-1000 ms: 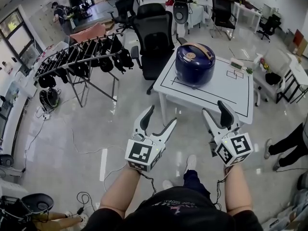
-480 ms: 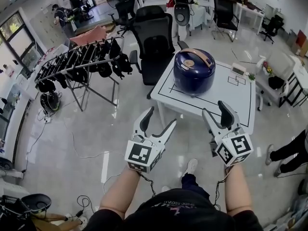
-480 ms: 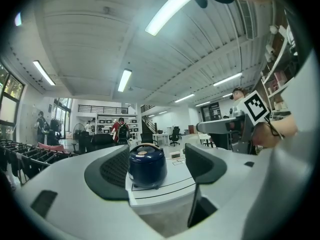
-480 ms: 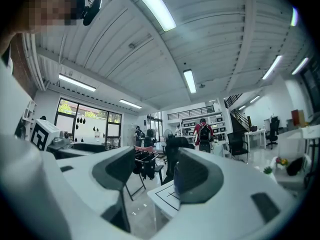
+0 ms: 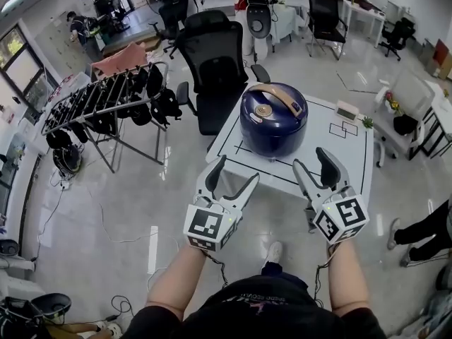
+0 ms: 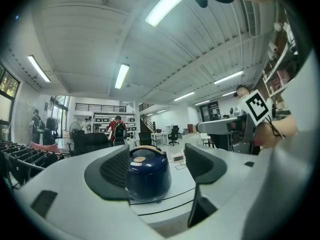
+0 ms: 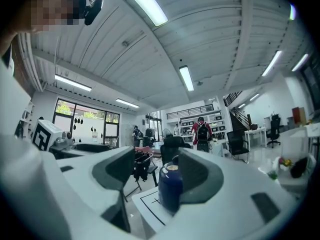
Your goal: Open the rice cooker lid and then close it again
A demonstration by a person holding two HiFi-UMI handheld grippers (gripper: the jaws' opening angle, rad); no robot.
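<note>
Left hand-held gripper (image 5: 236, 169), jaws spread apart with nothing between them, held in the air short of the counter (image 5: 339, 154). Right hand-held gripper (image 5: 313, 159) beside it, jaws likewise apart and empty. Both point forward at a dark blue rice cooker (image 5: 272, 119), and neither touches it. In each gripper view the cooker appears framed in the gap between the jaws, but well beyond them.

The cooker stands upright on the white counter, toward its left edge, over a black line marked on the surface. Its lid (image 5: 272, 96) is down, with a tan handle lying across the top. A small box sits near the counter's far right corner.

Past the counter's far edge is a black office chair (image 5: 212, 62). To the left, on the floor, a drying rack (image 5: 106, 94) hung with dark clothes.

Judged from this, the task has not begun: the approach is unfinished, and both opening and closing the lid remain.
</note>
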